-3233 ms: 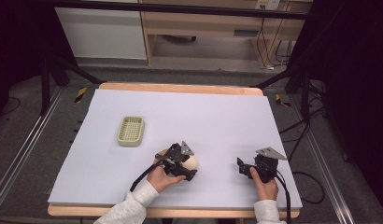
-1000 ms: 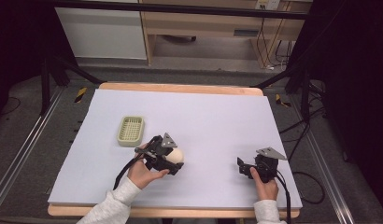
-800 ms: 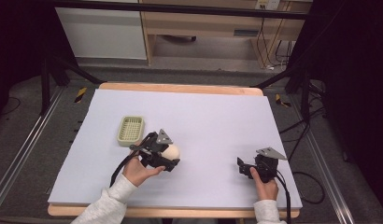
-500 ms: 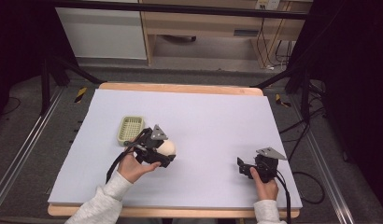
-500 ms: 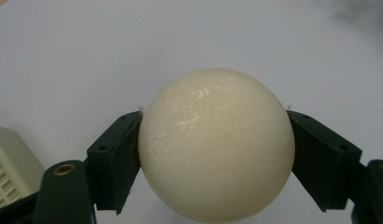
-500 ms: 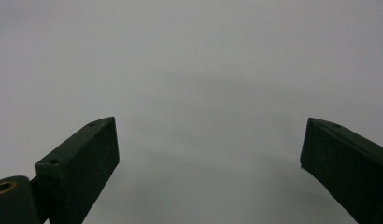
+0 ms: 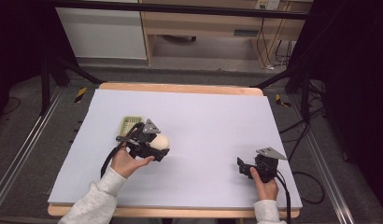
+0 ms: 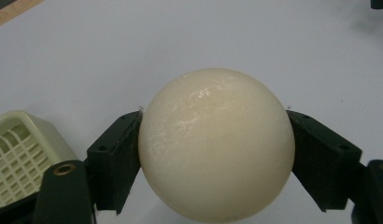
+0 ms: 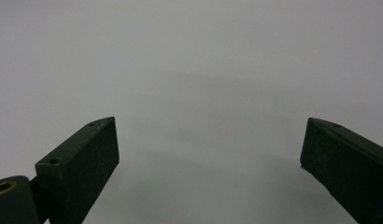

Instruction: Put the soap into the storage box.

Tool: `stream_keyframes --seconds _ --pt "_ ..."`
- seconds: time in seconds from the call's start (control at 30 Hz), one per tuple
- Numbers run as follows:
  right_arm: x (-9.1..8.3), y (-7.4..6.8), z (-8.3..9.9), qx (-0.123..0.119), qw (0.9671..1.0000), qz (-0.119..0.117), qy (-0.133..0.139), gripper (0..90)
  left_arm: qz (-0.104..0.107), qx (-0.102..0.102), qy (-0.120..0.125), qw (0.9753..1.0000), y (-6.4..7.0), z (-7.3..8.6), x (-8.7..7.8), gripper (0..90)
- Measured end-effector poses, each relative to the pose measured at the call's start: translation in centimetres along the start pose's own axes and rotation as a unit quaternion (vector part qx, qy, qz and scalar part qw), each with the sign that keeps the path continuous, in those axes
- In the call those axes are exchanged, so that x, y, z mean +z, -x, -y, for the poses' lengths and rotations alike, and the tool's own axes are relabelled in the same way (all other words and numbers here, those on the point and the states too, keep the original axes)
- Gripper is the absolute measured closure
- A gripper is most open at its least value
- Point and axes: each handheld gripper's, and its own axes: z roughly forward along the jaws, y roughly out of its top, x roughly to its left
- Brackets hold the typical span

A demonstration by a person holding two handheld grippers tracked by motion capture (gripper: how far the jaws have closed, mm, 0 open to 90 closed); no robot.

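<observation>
While left tool [image 7: 158, 148] is gripping cream ball [image 8: 216, 144] at its equator, basket [image 7: 131, 124] sitting at 10 o'clock: carrying level, releasing low over basket. Right tool [image 7: 243, 167] resting agape, idle.

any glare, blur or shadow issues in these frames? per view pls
Left gripper view: sharp, small specular patch on top of the cream ball; basket at the frame edge is slightly soft. Right gripper view: the right tongs read dark with little detail, soft shadows on the mat between them. High view: even light on the mat, dark surroundings, faint shadow beside the left tongs.
</observation>
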Motion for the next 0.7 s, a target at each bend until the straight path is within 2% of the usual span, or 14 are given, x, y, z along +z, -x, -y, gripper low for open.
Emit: stream_keyframes --seconds 0.53,0.7 --pt "0.0 0.0 0.0 -0.001 1.0000 0.000 0.000 4.8 -0.016 -0.022 0.006 0.9996 -2.4 0.5 -1.0 22.9" --pt "0.0 0.0 0.0 -0.001 1.0000 0.000 -0.001 4.8 -0.029 -0.028 0.008 0.9992 -3.2 0.5 -1.3 22.9"
